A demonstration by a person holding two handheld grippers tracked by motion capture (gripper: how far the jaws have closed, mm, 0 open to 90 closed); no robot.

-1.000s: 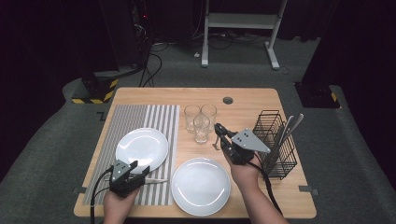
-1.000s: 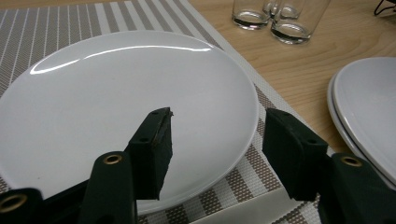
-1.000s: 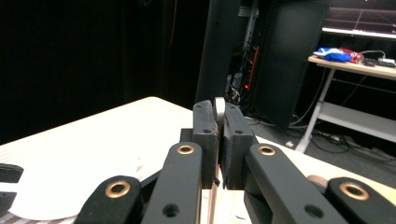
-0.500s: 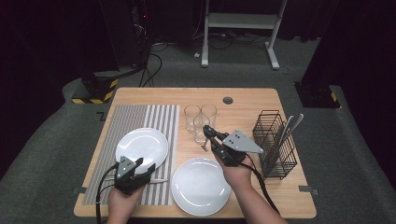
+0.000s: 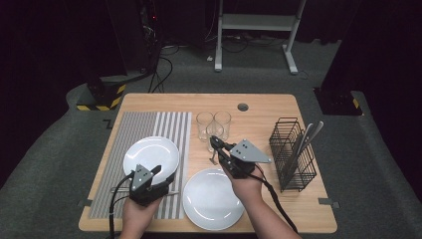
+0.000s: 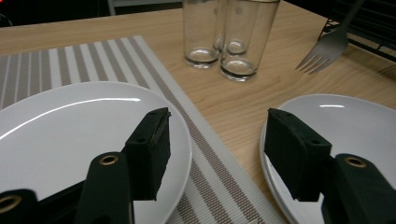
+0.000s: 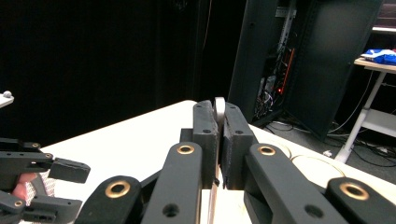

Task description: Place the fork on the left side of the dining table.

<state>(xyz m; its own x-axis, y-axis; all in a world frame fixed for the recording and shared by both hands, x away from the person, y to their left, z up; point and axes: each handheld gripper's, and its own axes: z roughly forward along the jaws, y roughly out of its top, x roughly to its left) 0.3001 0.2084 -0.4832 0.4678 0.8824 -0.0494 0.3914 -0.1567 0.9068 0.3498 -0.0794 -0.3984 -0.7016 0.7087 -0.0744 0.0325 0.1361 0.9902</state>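
Steel fork [image 5: 213, 158], thin, stiff and slick, hangs tines-down from the right gripper [image 5: 216, 145], clenched on its handle above the surface just ahead of a white plate [image 5: 213, 199]; left gripper [image 5: 158, 173] spread wide, empty

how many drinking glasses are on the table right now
3: a tight cluster behind the plates, back-left glass, back-right glass, and front glass, partly hidden behind the right gripper from above.
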